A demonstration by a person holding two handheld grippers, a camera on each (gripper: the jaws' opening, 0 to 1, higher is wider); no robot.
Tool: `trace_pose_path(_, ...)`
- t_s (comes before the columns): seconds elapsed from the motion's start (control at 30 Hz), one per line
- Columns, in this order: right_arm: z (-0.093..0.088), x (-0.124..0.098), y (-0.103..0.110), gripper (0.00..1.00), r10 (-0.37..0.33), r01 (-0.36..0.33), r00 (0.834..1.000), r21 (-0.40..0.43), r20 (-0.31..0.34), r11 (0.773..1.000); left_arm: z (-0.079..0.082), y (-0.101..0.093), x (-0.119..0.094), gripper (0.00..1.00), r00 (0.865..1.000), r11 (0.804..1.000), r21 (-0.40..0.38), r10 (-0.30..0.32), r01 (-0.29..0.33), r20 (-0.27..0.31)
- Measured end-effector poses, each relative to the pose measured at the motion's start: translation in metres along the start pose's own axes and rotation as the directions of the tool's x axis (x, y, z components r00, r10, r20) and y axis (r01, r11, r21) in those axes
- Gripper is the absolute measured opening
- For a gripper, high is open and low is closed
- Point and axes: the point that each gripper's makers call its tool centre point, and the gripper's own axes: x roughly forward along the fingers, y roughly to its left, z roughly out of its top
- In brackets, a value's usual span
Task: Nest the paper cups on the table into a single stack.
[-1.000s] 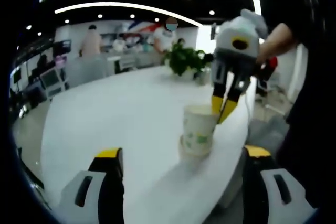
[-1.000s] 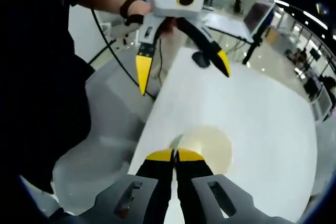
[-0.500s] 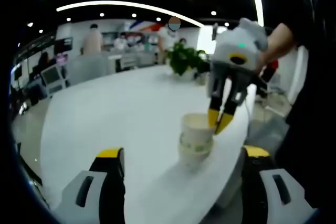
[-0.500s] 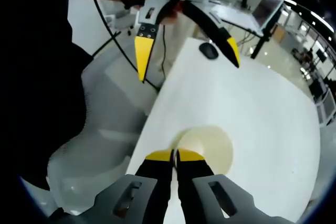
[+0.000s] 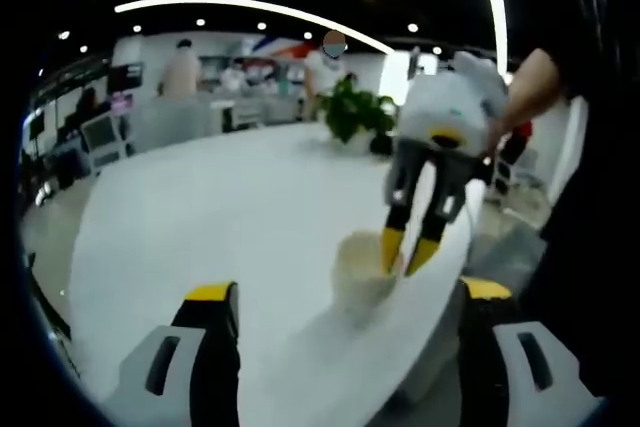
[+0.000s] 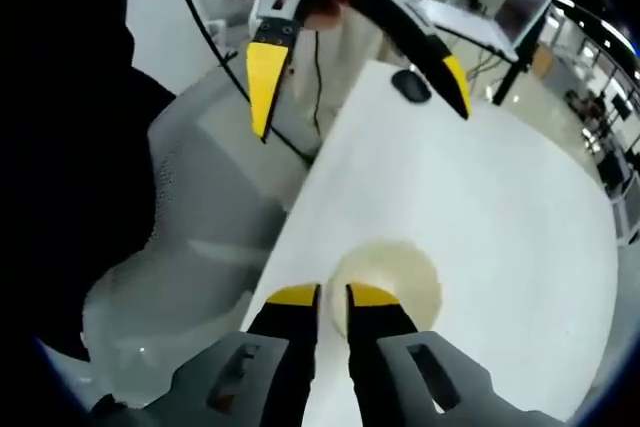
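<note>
Blurred in the left gripper view, a stack of nested paper cups (image 5: 358, 272) stands near the white table's (image 5: 220, 207) right edge. My right gripper (image 5: 405, 252) reaches down from the upper right, its yellow tips straddling the stack's near rim. In the right gripper view I look down into the top cup (image 6: 395, 282). There my right gripper (image 6: 333, 295) has its jaws slightly parted, one tip on each side of the rim wall. My left gripper (image 5: 350, 290) is wide open and holds nothing, short of the stack; it hangs open above the table edge (image 6: 360, 119).
A black mouse (image 6: 412, 85) lies on the table (image 6: 500, 197) beyond the cup. A potted plant (image 5: 350, 112) stands at the far end, with people and desks behind it. The table edge and floor run close beside the stack. A person's arm (image 5: 530, 67) holds the right gripper.
The top cup has sunk down into the stack, which now sits lower. My right gripper's jaws, shut on the rim before, have parted a little. The left gripper stays open.
</note>
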Motion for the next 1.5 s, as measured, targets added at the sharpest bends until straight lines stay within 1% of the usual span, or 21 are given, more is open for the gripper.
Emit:
trace_pose_path(0.17,-0.002,0.001,0.003,0.08,0.011,-0.011,1.000,0.004,-0.004,1.000,0.000,0.000,0.001,0.89,1.000,1.000,0.002,0.002,-0.002,-0.004)
trace_pose_path(0.27,0.000,-0.001,0.005,0.09,0.018,-0.018,1.000,0.009,0.012,1.000,-0.001,0.000,0.001,0.89,1.000,1.000,0.000,0.001,-0.001,-0.004)
trace_pose_path(0.47,-0.001,-0.005,0.001,0.11,-0.003,0.003,1.000,0.015,0.020,1.000,-0.002,0.004,0.000,0.89,1.000,1.000,-0.006,0.006,-0.007,-0.004)
trace_pose_path(0.5,0.001,-0.007,0.001,0.12,-0.003,0.002,0.999,0.022,0.032,1.000,-0.002,0.004,0.000,0.89,1.000,1.000,-0.003,0.007,-0.007,-0.004)
trace_pose_path(0.6,0.011,-0.014,0.000,0.17,-0.014,0.005,0.994,0.085,0.110,0.996,-0.003,0.005,0.000,0.89,1.000,1.000,0.000,0.006,-0.006,-0.007)
trace_pose_path(0.63,0.011,-0.016,-0.001,0.19,-0.022,0.011,0.993,0.095,0.114,0.995,-0.003,0.006,0.000,0.89,1.000,1.000,-0.001,0.007,-0.007,-0.007)
trace_pose_path(0.67,0.015,-0.020,-0.004,0.24,-0.047,0.033,0.988,0.093,0.147,0.995,-0.004,0.006,-0.001,0.89,1.000,1.000,-0.003,0.009,-0.009,-0.007)
trace_pose_path(0.73,0.020,-0.028,-0.011,0.37,-0.109,0.093,0.978,0.096,0.180,0.991,-0.003,0.006,0.000,0.89,1.000,1.000,-0.006,0.011,-0.011,-0.006)
trace_pose_path(0.77,0.019,-0.029,-0.011,0.42,-0.113,0.094,0.976,0.111,0.187,0.989,-0.003,0.007,0.000,0.89,1.000,1.000,-0.005,0.012,-0.012,-0.006)
trace_pose_path(0.83,0.022,-0.034,-0.010,0.45,-0.111,0.077,0.969,0.156,0.223,0.985,-0.004,0.006,0.000,0.89,1.000,1.000,-0.003,0.010,-0.010,-0.011)
trace_pose_path(0.87,0.022,-0.036,-0.008,0.45,-0.106,0.064,0.965,0.179,0.239,0.982,-0.004,0.006,0.001,0.89,1.000,1.000,0.000,0.009,-0.009,-0.014)
trace_pose_path(0.9,0.022,-0.038,-0.010,0.46,-0.119,0.072,0.960,0.188,0.254,0.979,-0.005,0.006,0.001,0.89,1.000,1.000,0.004,0.008,-0.008,-0.019)
trace_pose_path(0.93,0.020,-0.041,-0.012,0.48,-0.137,0.084,0.954,0.202,0.266,0.976,-0.006,0.006,0.001,0.89,1.000,1.000,0.005,0.008,-0.008,-0.022)
trace_pose_path(1.0,0.017,-0.044,-0.013,0.53,-0.157,0.093,0.950,0.235,0.271,0.968,-0.006,0.005,0.001,0.89,1.000,1.000,0.002,0.006,-0.006,-0.022)
trace_pose_path(1.07,0.011,-0.048,-0.020,0.64,-0.218,0.141,0.937,0.277,0.272,0.950,-0.005,0.006,0.001,0.89,1.000,1.000,0.000,0.008,-0.008,-0.019)
trace_pose_path(1.1,0.008,-0.051,-0.021,0.68,-0.236,0.149,0.933,0.303,0.273,0.941,-0.005,0.006,0.001,0.89,1.000,1.000,0.000,0.008,-0.008,-0.019)
trace_pose_path(1.13,0.007,-0.051,-0.022,0.72,-0.241,0.152,0.931,0.310,0.273,0.939,-0.005,0.006,0.002,0.89,1.000,1.000,0.000,0.008,-0.008,-0.019)
trace_pose_path(1.2,0.002,-0.056,-0.022,0.73,-0.264,0.159,0.921,0.343,0.286,0.926,-0.008,0.006,0.003,0.89,1.000,1.000,0.003,0.005,-0.005,-0.029)
trace_pose_path(1.33,-0.009,-0.061,-0.022,0.75,-0.294,0.181,0.916,0.372,0.274,0.910,-0.012,0.004,0.005,0.89,0.999,1.000,0.012,-0.003,0.003,-0.045)
trace_pose_path(1.43,-0.015,-0.063,-0.023,0.79,-0.320,0.192,0.906,0.405,0.276,0.894,-0.011,0.004,0.006,0.89,0.999,1.000,0.014,-0.006,0.006,-0.047)
trace_pose_path(1.5,-0.021,-0.061,-0.023,0.81,-0.331,0.198,0.905,0.424,0.269,0.884,-0.011,0.005,0.007,0.89,0.999,1.000,0.021,-0.005,0.006,-0.050)
